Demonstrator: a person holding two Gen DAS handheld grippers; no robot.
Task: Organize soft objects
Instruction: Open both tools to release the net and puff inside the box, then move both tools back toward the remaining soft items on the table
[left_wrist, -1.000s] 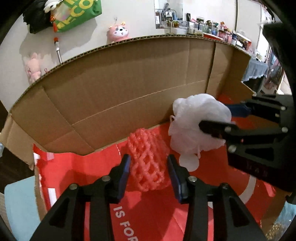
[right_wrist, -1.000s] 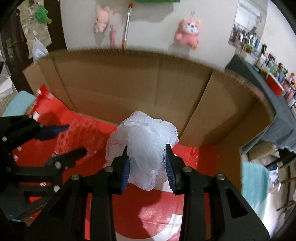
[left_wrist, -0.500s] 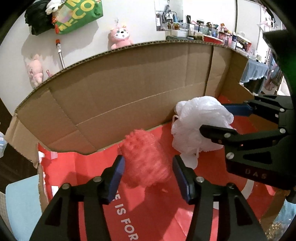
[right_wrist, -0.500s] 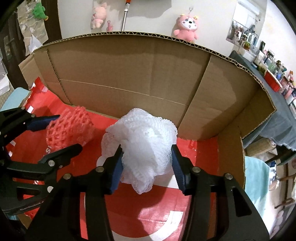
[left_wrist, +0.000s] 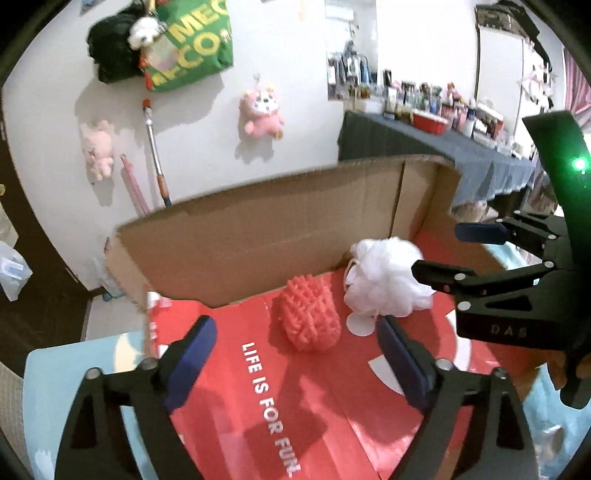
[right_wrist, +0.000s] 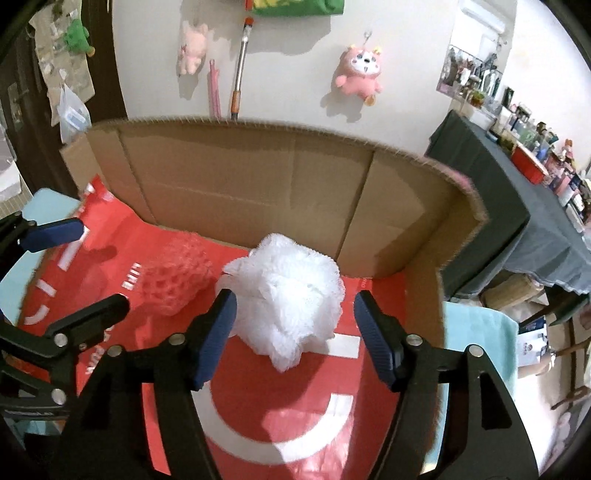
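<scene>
- Cardboard box (right_wrist: 258, 184) stands open-topped on a light-blue surface in front of a white wall hung with plush toys; its floor is a red printed liner (left_wrist: 295, 398).
- White mesh pouf (right_wrist: 284, 295) lies on the liner toward the far wall, right of centre. Red net sleeve (left_wrist: 309, 317) lies just beside it on the left; whether they touch, cannot tell.
- Change over the last second: both tools were clamped on these items, left on the sleeve, right on the pouf. Now both have let go and backed off toward the near side.
- Left gripper (left_wrist: 295, 354): jaws spread wide, nothing between them, sleeve sits free beyond the tips.
- Right gripper (right_wrist: 291, 332): jaws also spread wide; pouf sits between and beyond the tips, and I see no contact with either pad.
- Reading: both soft items look placed in the box, so this drop-off step seems done. Next would be fetching anything left outside, none visible here.
- Left wrist view only: liner text "LIFE IS FOR FUN", sharp sleeve outline, right tool from the side with its green LED, pouf's cord loop.
- Right wrist view only: box's right-hand wall and corner, a dark-clothed table past it, left tool's fingertips at the left edge. Sleeve is blurred here.
</scene>
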